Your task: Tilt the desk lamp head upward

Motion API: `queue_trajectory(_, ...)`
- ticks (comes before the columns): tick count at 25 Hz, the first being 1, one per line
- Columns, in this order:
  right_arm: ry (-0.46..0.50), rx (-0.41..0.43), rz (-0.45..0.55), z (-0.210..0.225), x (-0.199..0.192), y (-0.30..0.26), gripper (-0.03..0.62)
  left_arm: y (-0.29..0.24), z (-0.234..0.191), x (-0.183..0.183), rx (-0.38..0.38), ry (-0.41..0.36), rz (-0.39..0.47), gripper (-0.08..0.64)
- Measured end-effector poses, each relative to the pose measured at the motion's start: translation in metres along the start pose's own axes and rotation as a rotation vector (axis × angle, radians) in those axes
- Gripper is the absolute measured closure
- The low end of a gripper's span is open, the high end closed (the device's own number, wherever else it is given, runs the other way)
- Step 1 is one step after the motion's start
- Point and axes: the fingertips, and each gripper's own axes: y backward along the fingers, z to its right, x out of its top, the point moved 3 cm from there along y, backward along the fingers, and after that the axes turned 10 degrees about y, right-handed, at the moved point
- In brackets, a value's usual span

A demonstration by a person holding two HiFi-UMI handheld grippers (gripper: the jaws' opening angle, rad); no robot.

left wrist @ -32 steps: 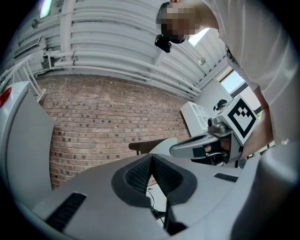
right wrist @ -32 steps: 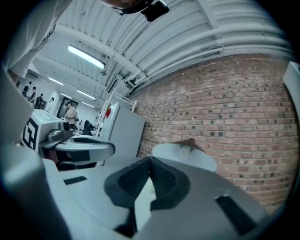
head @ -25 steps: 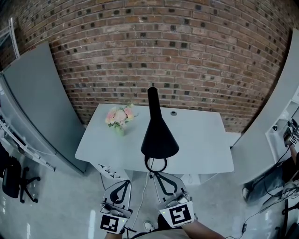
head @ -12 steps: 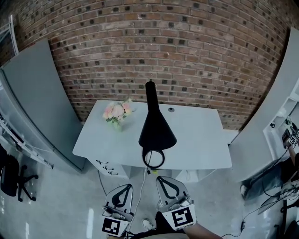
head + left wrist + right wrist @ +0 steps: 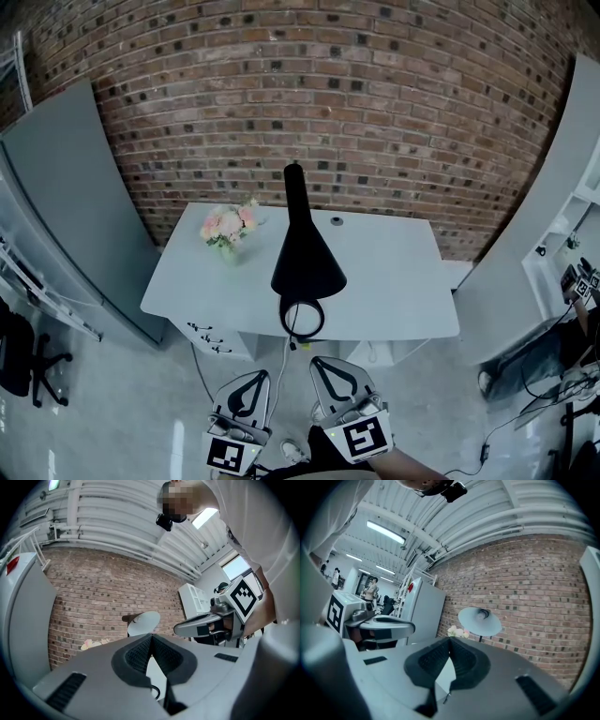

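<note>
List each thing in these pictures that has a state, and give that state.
Black cone-shaded desk lamp: standing on the white desk, head angled down, untouched.
Pink flower bunch: upright at the desk's back left.
Left tongs: shut, empty, short of the desk.
Right tongs: shut, empty, short of the desk.

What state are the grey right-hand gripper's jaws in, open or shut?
Shut and empty: on the grey right gripper, the black ribbed pads meet at their tips, nothing between them.

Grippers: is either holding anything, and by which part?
Nothing held: left gripper and right gripper are both shut and empty, short of the desk lamp.
</note>
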Motion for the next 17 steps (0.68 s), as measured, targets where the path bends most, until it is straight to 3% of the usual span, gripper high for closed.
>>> queue_trajectory(17, 0.02, 0.041, 0.006, -0.0075, 0.0075, -0.0034, 0.575, 0.0052, 0.0009, -0.0008, 0.02, 0.028, 0.012, 0.555)
